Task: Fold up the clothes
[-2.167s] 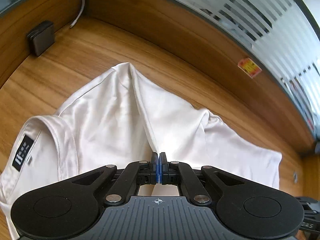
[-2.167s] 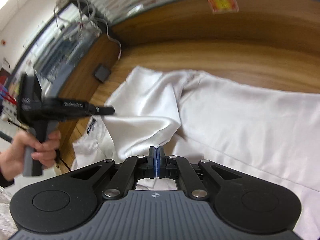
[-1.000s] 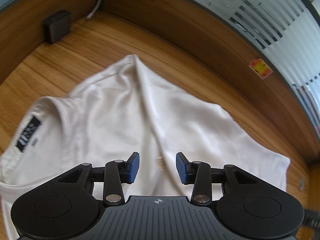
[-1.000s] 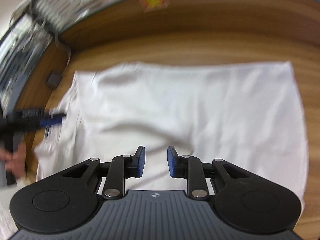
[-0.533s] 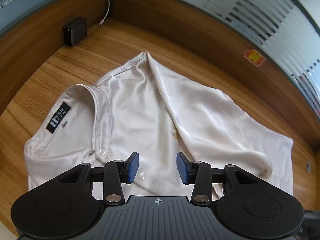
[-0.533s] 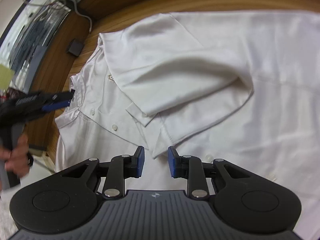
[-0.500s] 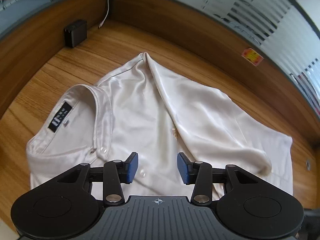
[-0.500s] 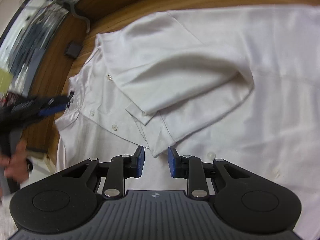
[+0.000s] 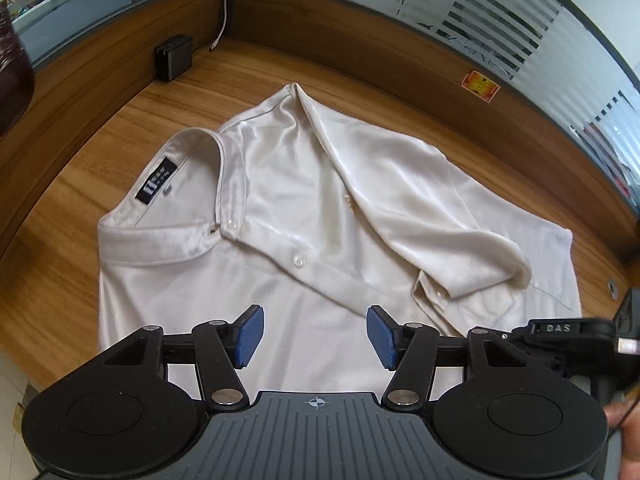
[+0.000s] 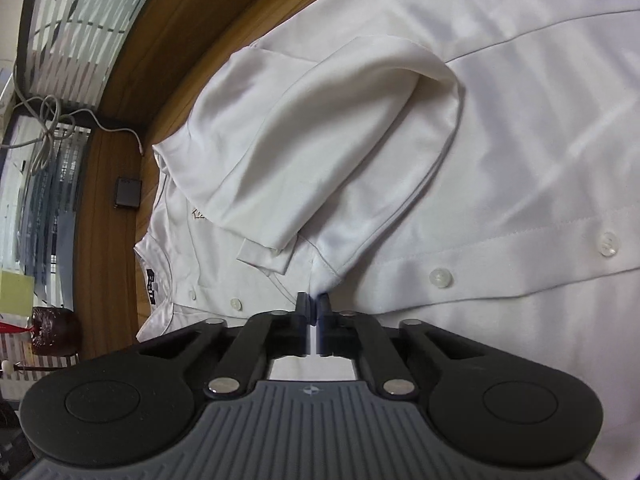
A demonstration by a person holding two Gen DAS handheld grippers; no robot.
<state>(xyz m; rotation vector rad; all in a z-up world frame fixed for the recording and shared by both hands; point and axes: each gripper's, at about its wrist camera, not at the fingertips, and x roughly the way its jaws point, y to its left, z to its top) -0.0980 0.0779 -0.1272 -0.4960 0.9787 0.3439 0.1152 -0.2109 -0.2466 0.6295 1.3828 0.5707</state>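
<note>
One white button-up shirt [image 9: 304, 216] is spread on the wooden desk [image 9: 100, 152] ahead of both fingertips. Left gripper [image 9: 316, 334] is held wide open above its lower front. Right gripper [image 10: 313, 306] is nearly closed at a sleeve [image 10: 320, 140] fold; whether fabric is pinched cannot be told.

Wood-grain worktop [image 9: 120, 128], raised wooden rim at the far side. Frosted striped glass partition [image 9: 500, 20] behind, daylight through it. Black box [image 9: 174, 57] and white cable [image 9: 224, 8] far left.

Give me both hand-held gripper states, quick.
Left hand-held gripper: open, empty, above the white shirt.
Right hand-held gripper: nearly closed at a shirt edge; whether it pinches the cloth cannot be told.
</note>
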